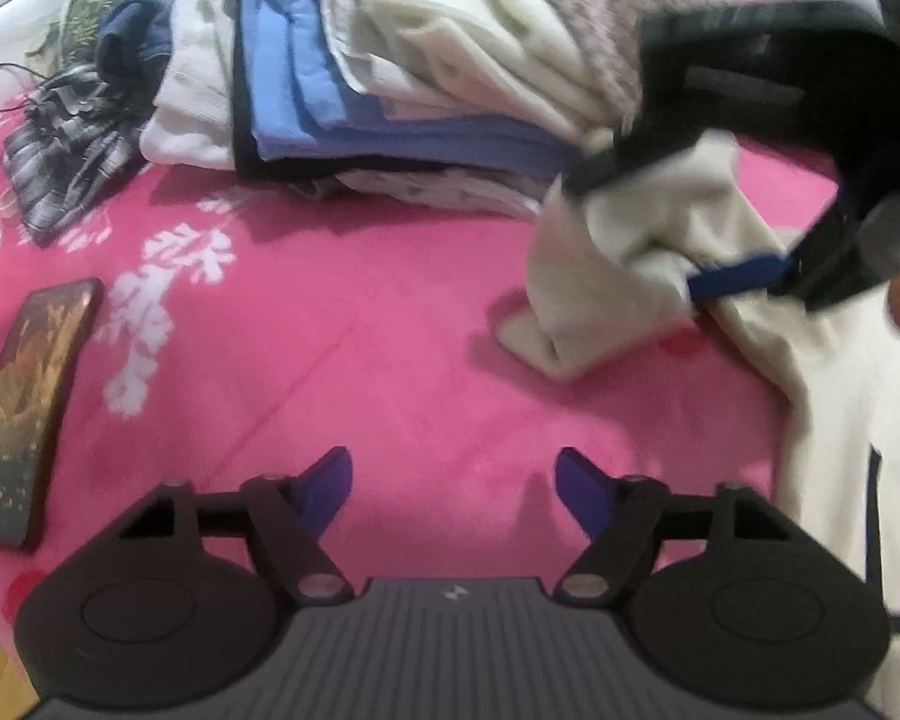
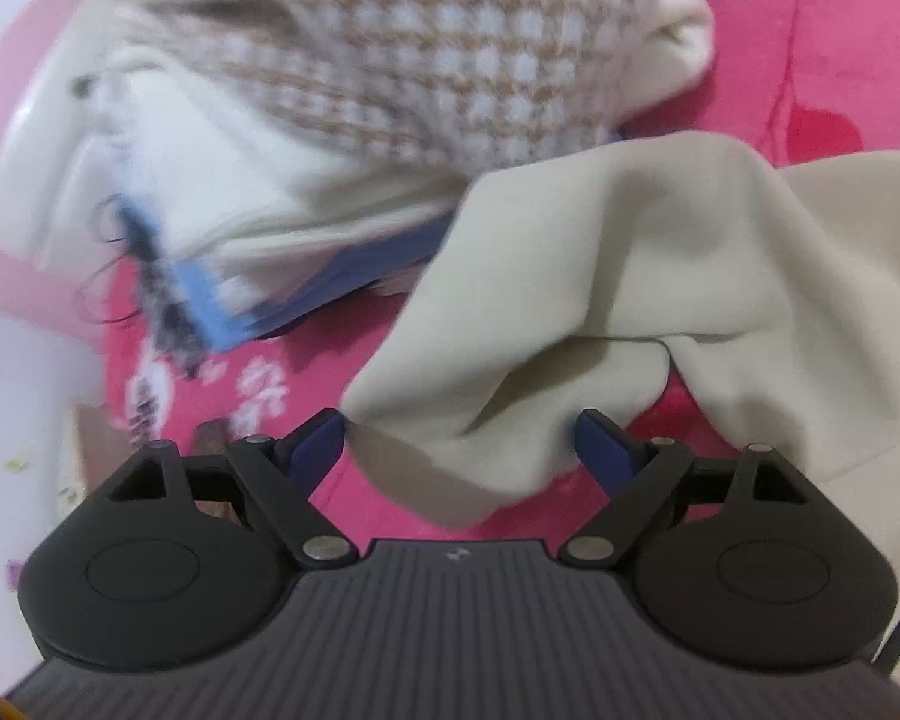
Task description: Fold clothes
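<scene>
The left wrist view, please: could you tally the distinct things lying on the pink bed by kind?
Stack of folded clothes: 1
Loose cream garment, draped between the open fingers of the right gripper: 1
Crumpled plaid cloth: 1
Phone: 1
Thin black cable: 1
Total: 5
The left gripper is open and empty.

I count two black two-finger grippers with blue pads: my left gripper (image 1: 453,480) and my right gripper (image 2: 459,441). One pink flower-printed bedspread (image 1: 360,330) lies under everything. On that bedspread sits one stack of folded clothes (image 1: 390,90), layers too blurred to number, with one loose cream garment (image 1: 630,276) beside it. I see one phone with a dark patterned case (image 1: 27,408), one grey striped cloth (image 1: 66,144) and one thin black cable (image 1: 0,90).
</scene>
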Demonstrator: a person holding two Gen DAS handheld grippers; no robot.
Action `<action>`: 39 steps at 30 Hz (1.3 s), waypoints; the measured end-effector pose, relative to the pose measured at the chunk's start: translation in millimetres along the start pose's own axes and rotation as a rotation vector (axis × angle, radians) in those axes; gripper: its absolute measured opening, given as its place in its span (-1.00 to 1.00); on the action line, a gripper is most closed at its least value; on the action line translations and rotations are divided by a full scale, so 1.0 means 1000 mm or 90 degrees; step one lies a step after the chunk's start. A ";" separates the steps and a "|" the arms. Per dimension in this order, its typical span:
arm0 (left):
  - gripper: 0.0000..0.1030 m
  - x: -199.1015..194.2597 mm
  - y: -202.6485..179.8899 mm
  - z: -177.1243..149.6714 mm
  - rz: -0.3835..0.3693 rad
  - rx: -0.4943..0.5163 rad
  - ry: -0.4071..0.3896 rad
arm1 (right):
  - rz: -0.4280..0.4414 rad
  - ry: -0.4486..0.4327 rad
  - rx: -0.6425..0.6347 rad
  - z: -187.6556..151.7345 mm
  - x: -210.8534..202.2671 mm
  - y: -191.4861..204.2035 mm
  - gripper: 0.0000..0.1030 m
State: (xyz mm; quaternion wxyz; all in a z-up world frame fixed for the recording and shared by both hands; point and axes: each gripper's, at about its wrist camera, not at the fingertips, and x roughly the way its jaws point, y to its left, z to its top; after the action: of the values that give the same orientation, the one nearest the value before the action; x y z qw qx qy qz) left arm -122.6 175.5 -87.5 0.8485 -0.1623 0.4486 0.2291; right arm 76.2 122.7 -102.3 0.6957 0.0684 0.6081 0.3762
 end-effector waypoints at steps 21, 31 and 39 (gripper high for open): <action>-0.55 0.007 -0.005 0.024 -0.184 -0.129 -0.014 | 0.125 -0.088 0.214 -0.032 -0.060 -0.090 -0.91; -0.05 -0.003 -0.034 0.008 -0.199 -0.113 0.002 | 0.072 -0.055 0.193 -0.046 -0.082 -0.149 -0.45; -0.06 0.033 -0.045 0.021 -0.123 -0.088 0.060 | 0.026 -0.072 0.140 -0.054 -0.121 -0.173 0.04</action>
State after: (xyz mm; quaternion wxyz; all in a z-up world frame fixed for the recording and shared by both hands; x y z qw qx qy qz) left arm -68.3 155.9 -100.2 0.8315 -0.2732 0.4532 0.1690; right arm 107.0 -92.5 -114.9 0.7094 0.1774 0.6039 0.3170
